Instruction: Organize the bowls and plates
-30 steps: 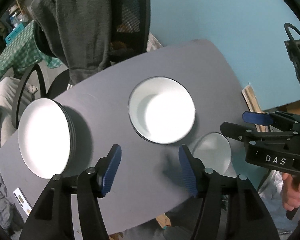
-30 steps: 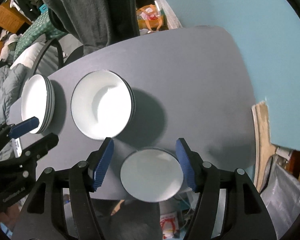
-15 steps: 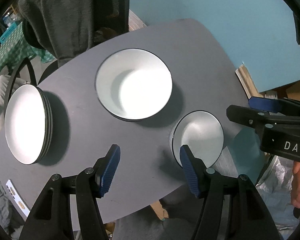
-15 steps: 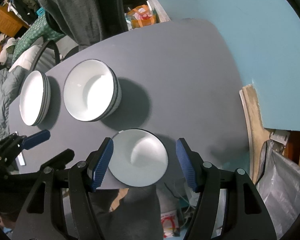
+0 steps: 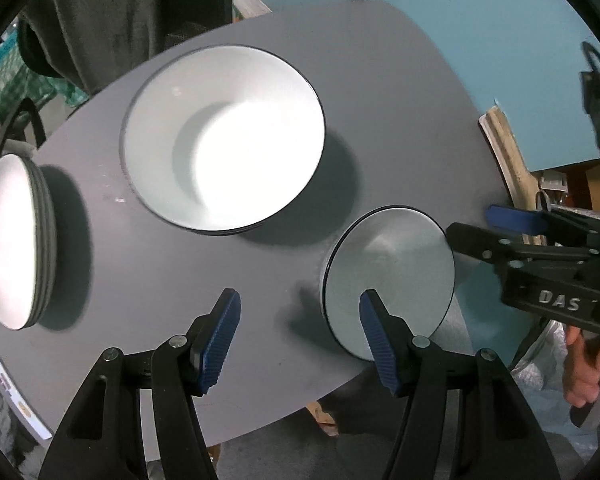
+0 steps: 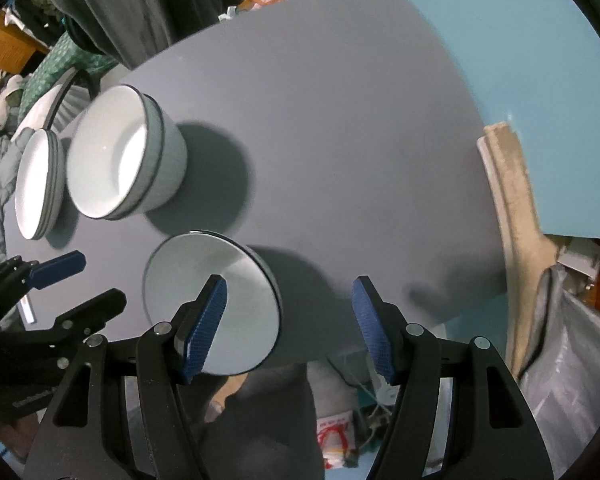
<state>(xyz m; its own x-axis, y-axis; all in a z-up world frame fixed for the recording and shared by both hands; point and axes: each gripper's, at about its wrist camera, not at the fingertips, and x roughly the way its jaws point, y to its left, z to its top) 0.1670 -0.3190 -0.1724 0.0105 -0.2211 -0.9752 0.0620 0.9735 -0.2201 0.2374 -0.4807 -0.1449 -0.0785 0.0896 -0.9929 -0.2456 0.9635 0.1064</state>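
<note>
A stack of large white bowls (image 5: 224,136) with dark rims sits mid-table; it also shows in the right wrist view (image 6: 120,160). A stack of white plates (image 5: 12,240) lies at the table's left end (image 6: 36,184). A small white bowl (image 5: 392,276) stands near the front edge (image 6: 216,300). My left gripper (image 5: 296,332) is open and empty above the table, its right finger over the small bowl's rim. My right gripper (image 6: 288,320) is open and empty, its left finger over the small bowl. The right gripper also shows in the left wrist view (image 5: 496,228).
The grey table (image 6: 340,120) stands against a blue wall (image 5: 460,20). A chair draped with a grey garment (image 5: 120,12) stands behind it. A phone (image 5: 16,400) lies at the table's near left corner. Bags and clutter (image 6: 560,340) lie on the floor to the right.
Both grippers shifted over the table; the right gripper moved right, so the small bowl now lies under its left finger instead of between the fingers. The bowls and plates stayed put.
</note>
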